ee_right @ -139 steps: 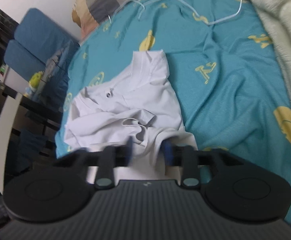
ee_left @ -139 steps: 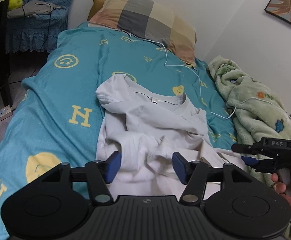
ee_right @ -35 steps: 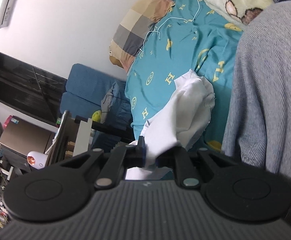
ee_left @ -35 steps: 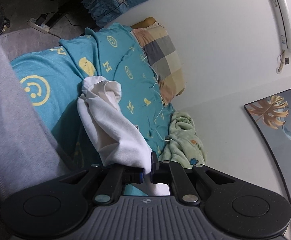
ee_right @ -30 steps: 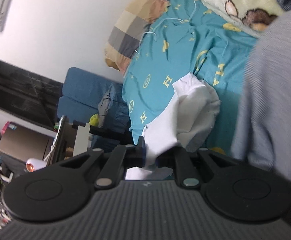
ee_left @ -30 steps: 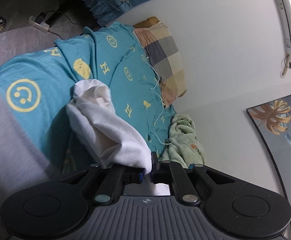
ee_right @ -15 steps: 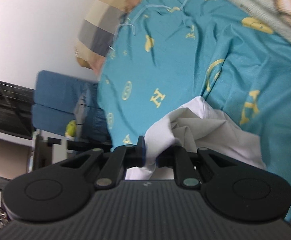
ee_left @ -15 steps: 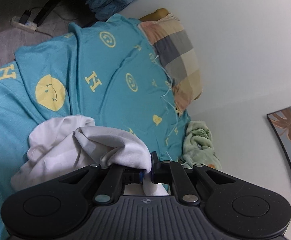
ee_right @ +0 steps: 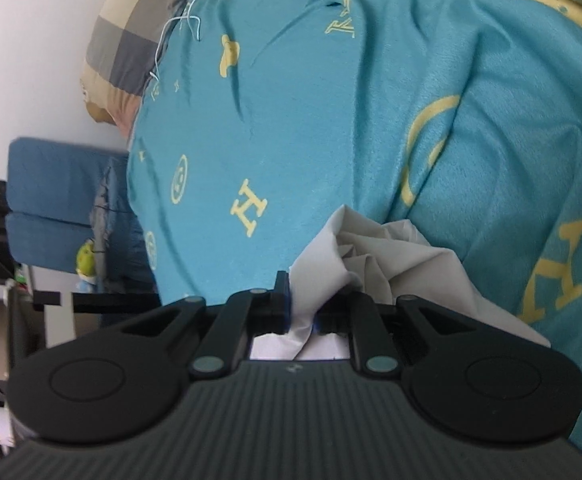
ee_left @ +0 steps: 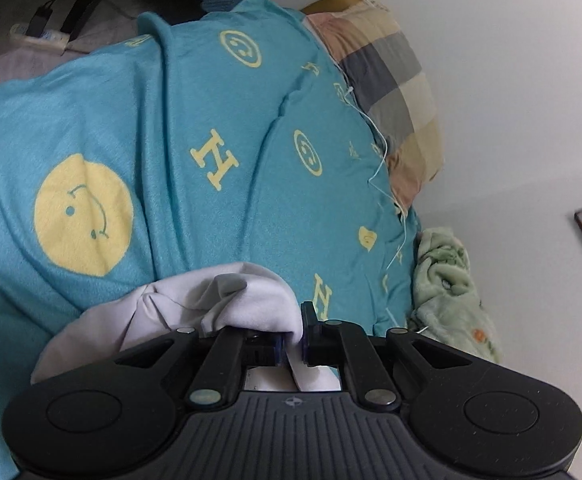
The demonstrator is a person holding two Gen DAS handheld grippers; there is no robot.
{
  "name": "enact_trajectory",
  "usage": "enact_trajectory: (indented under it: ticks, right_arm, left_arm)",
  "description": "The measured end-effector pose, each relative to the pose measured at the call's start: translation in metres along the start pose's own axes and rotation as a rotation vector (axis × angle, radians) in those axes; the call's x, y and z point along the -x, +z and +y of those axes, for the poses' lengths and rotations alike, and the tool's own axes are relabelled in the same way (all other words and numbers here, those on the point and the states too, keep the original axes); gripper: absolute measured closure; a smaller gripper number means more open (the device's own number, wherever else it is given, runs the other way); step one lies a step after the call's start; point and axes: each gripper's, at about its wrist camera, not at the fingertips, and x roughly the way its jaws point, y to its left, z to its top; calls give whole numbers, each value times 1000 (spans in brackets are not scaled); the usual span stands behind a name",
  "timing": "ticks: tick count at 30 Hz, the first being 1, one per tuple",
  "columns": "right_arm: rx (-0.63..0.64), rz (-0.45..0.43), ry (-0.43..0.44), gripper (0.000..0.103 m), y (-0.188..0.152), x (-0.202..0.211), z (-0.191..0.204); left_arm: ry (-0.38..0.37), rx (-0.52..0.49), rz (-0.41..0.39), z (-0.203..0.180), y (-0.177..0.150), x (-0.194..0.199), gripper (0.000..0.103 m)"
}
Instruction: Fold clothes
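Observation:
A white T-shirt (ee_left: 195,300) lies bunched on the teal bedspread (ee_left: 171,128) just in front of the camera. My left gripper (ee_left: 291,340) is shut on a fold of its fabric. In the right wrist view the same white T-shirt (ee_right: 387,256) spreads crumpled to the right over the bedspread (ee_right: 331,120). My right gripper (ee_right: 303,312) is shut on another fold of it. Both grippers sit low, close to the bed. Most of the shirt is hidden under the gripper bodies.
A checked pillow (ee_left: 391,80) lies at the head of the bed against the white wall. A white cable (ee_left: 379,168) trails across the bedspread. A green fleece blanket (ee_left: 447,280) is heaped by the wall. A blue chair (ee_right: 59,208) stands beside the bed.
Both grippers have come down toward the bed, still shut on the shirt. The shirt, which hung stretched in the air, now rests bunched on the bedspread. The person's grey sleeve has left view.

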Motion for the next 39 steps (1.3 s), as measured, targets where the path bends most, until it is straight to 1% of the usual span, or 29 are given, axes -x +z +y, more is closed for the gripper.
enact_trajectory:
  ticks: [4,6,7,8,9,10,11,12,14,16,18,20,22,25,27,29,32,34,36,39]
  right_arm:
    - [46,-11,-25,87,-6,0,5]
    - [68,-12,-25,87,-7,1,7]
    - [76,-13,-21,87,-7,2,7]
    - [82,-13,-16,86,-7,3,7]
    - [89,-16,-11,85,-8,5,8]
    - [102,-19,-7,84,-9,6,9]
    - [121,-26,-2,82,-10,8,11]
    - [143,-34,3,78,-11,9,13]
    - [193,-62,19,63,-15,15,18]
    - [257,-121,38,33,-20,28,23]
    - [327,-182,59,25,-25,41,30]
    - [407,-219,70,25,-29,50,36]
    - [502,-245,59,25,-32,55,41]
    - [634,-270,-2,25,-38,52,45]
    - [706,-263,-43,26,-40,45,45]
    - [736,-239,-86,26,-41,32,42]
    - [750,-175,-146,26,-41,11,35]
    - [778,-152,-173,27,-44,2,31]
    - [812,-156,-191,27,-49,1,32]
    - [841,-196,-198,27,-58,12,38]
  left_arm:
    - [36,-98,-10,-8,-6,3,94]
    - [50,-139,-19,-13,-9,7,90]
    - [56,-172,-24,-17,-11,10,86]
    - [61,-211,-29,-22,-13,14,79]
    - [67,-250,-34,-27,-14,18,74]
    - [70,-286,-46,-31,-17,23,65]
    - [72,-321,-60,-36,-20,28,59]
    - [74,-355,-75,-40,-23,34,57]
    - [84,-418,-110,-48,-31,45,48]
    - [103,-467,-138,-53,-39,54,42]
    - [126,-511,-152,-58,-47,59,40]
    - [152,-565,-153,-62,-54,60,38]
    - [196,-597,-149,-63,-60,58,38]
    - [269,-629,-144,-59,-66,51,38]
    - [314,-655,-131,-54,-70,43,38]
    - [352,-675,-115,-49,-72,36,38]
    - [366,-670,-103,-42,-72,32,38]
    - [369,-687,-105,-43,-75,35,38]
    - [365,-694,-105,-45,-78,40,38]
    - [358,-692,-106,-48,-84,51,38]
